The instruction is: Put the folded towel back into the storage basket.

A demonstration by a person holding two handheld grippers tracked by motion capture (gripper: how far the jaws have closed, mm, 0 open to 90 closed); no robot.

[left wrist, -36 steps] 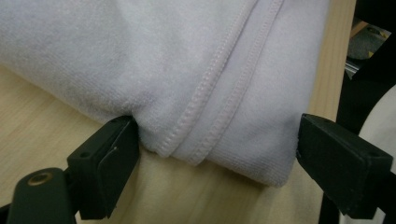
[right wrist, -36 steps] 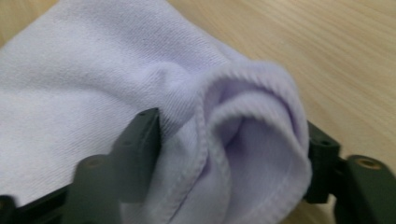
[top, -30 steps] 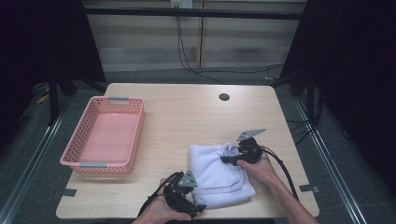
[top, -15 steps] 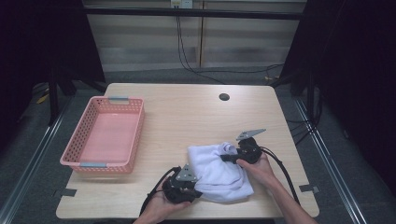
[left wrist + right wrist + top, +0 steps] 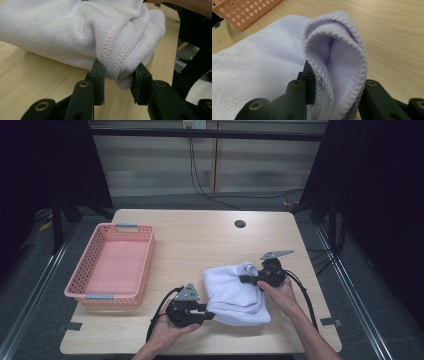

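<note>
Two grippers clamped on one white towel [image 5: 235, 292]; towel folded into a thick, soft bundle, terry nap plain to see, stitched hems doubled over at the corners; lying on the near right part of the wooden table [image 5: 200, 240], between the two hands. Left gripper [image 5: 209, 316] at the bundle's near left corner, jaws just closed inward, now narrowed and pinching a bunched hem fold, seen close in the left gripper view [image 5: 117, 75]; that corner raised a little off the wood. Right gripper [image 5: 243, 279] at the far right edge, jaws likewise just closed, now part shut on a rolled loop of hemmed cloth [image 5: 337, 62] standing up between them. Left hand [image 5: 167, 335] and right hand [image 5: 280, 292] coming in from the near edge; black cables trailing from each tool.

Pink perforated basket [image 5: 112, 265] to the left, well apart from the towel, with bare wood between; dark round hole [image 5: 240, 224] in the tabletop farther back; nothing lying between towel and basket.
</note>
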